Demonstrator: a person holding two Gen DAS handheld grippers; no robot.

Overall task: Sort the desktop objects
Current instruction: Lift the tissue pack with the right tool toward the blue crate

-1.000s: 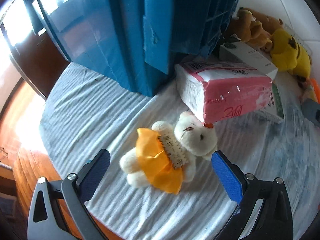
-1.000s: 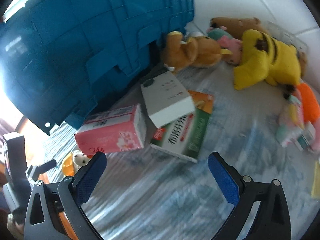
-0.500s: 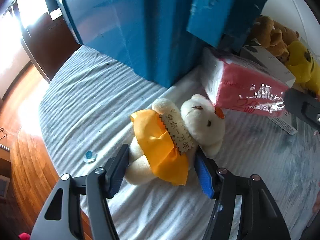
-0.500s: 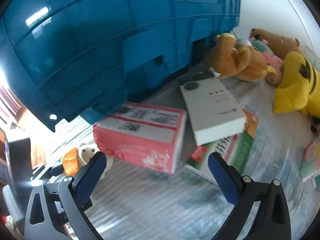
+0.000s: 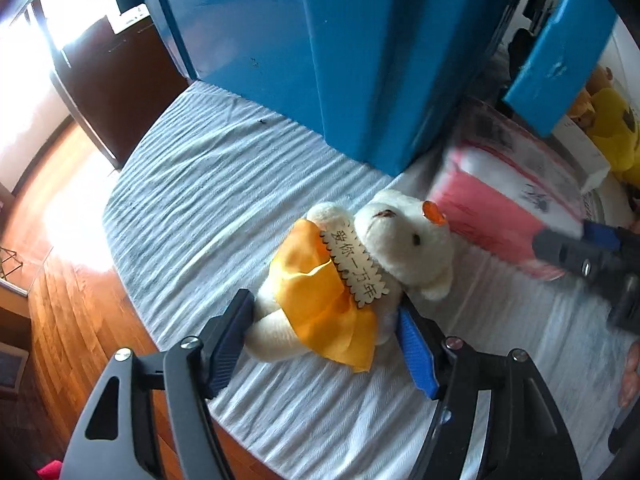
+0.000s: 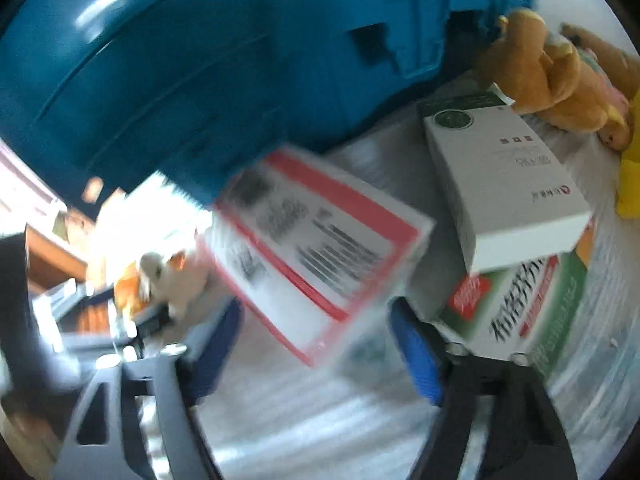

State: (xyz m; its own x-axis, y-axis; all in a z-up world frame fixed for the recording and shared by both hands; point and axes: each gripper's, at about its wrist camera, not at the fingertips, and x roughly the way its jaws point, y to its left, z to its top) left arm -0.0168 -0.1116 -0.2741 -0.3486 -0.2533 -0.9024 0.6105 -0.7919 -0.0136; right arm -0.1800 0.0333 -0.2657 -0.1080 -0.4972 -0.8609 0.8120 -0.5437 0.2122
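Observation:
A white teddy bear [image 5: 400, 240] in a yellow dress, with a wooden tag, lies on the striped grey cloth [image 5: 224, 200]. My left gripper [image 5: 324, 332] is shut on its lower body, one pad on each side. A pink tissue pack [image 6: 316, 252] lies beside the bear; it also shows in the left wrist view [image 5: 504, 208]. My right gripper [image 6: 316, 344] has closed around the pack's near end, pads at both sides. The view is blurred. The bear shows small in the right wrist view [image 6: 168, 280].
A big blue crate [image 5: 340, 52] stands just behind the bear and pack. A white box [image 6: 504, 184] lies on a green box [image 6: 532, 320] to the right. Brown [image 6: 548, 76] and yellow [image 5: 616, 128] plush toys lie at the back. The table edge and wooden floor [image 5: 68, 280] are at left.
My left gripper moved forward and closed on the bear. My right gripper moved left to the tissue pack and narrowed around it.

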